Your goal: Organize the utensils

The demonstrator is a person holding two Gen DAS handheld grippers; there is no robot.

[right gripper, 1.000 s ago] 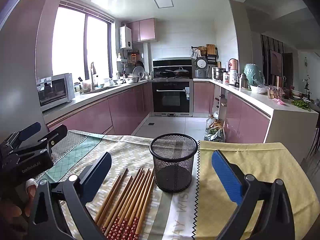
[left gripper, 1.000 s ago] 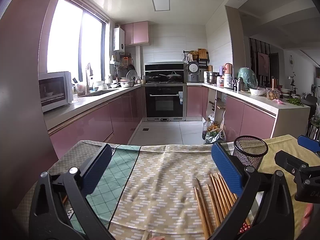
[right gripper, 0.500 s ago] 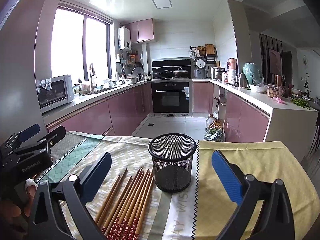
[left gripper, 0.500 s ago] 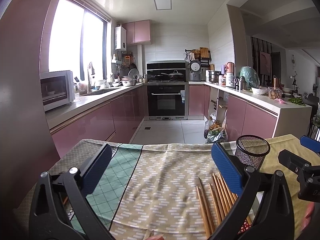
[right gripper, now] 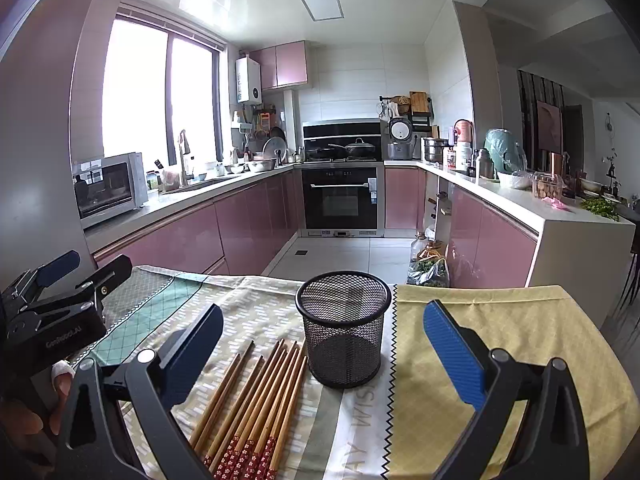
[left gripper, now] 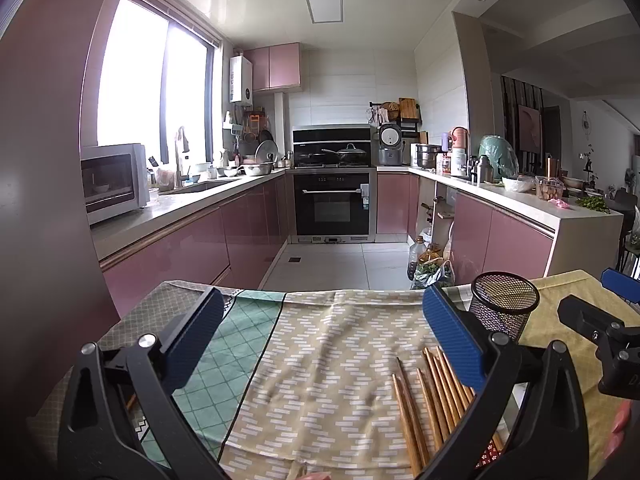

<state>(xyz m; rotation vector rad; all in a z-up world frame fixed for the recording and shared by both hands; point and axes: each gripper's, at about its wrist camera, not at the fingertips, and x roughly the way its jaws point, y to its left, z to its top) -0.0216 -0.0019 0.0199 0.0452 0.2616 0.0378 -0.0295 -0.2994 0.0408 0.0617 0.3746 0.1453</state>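
Observation:
Several wooden chopsticks (right gripper: 256,400) with red patterned ends lie side by side on the patterned tablecloth (right gripper: 256,304), just left of an upright, empty black mesh cup (right gripper: 343,328). My right gripper (right gripper: 322,344) is open and empty, above the table, with the cup and the chopstick tips between its fingers in view. My left gripper (left gripper: 322,332) is open and empty, over the cloth left of the chopsticks (left gripper: 428,400). The cup (left gripper: 504,304) shows behind its right finger. Each gripper shows at the edge of the other's view.
The table's far edge drops to the kitchen floor (right gripper: 340,256). Pink cabinets and counters line both sides, with an oven (right gripper: 340,200) at the back. A yellow cloth (right gripper: 500,328) covers the table's right part. Bottles and bags (right gripper: 428,264) stand on the floor.
Both views have shifted slightly. The cup and chopsticks sit a little further right in the left view. Nothing was grasped or moved on the table.

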